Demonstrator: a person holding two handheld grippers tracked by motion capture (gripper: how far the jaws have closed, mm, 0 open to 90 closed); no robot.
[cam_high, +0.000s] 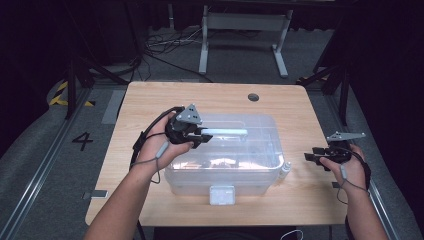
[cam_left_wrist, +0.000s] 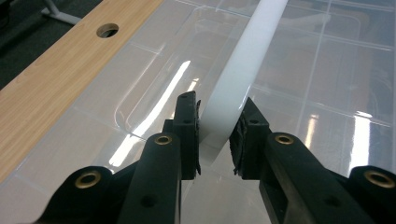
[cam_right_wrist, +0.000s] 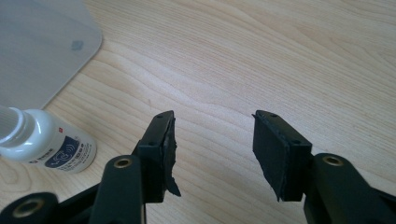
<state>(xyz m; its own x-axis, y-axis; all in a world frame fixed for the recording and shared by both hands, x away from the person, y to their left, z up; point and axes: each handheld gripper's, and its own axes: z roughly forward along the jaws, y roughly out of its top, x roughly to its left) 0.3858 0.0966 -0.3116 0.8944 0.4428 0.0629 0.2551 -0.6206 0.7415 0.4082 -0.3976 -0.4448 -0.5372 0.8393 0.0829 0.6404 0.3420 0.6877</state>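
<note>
A clear plastic box (cam_high: 260, 172) stands in the middle of the wooden table, closed by a clear lid (cam_left_wrist: 317, 70) with a long white handle (cam_high: 227, 132) along its top. My left gripper (cam_high: 202, 135) reaches over the lid from the left. In the left gripper view its jaws (cam_left_wrist: 219, 105) stand on either side of the white handle (cam_left_wrist: 252, 51), pads against it. My right gripper (cam_high: 310, 156) hovers low over bare wood to the right of the box. Its jaws (cam_right_wrist: 215, 121) are open with nothing between them.
A small white bottle (cam_high: 285, 169) lies on the table by the box's right front corner, left of my right gripper's jaws (cam_right_wrist: 46, 144). A white latch (cam_high: 222, 194) sits on the box's front wall. A round hole (cam_high: 253, 97) marks the table's far side.
</note>
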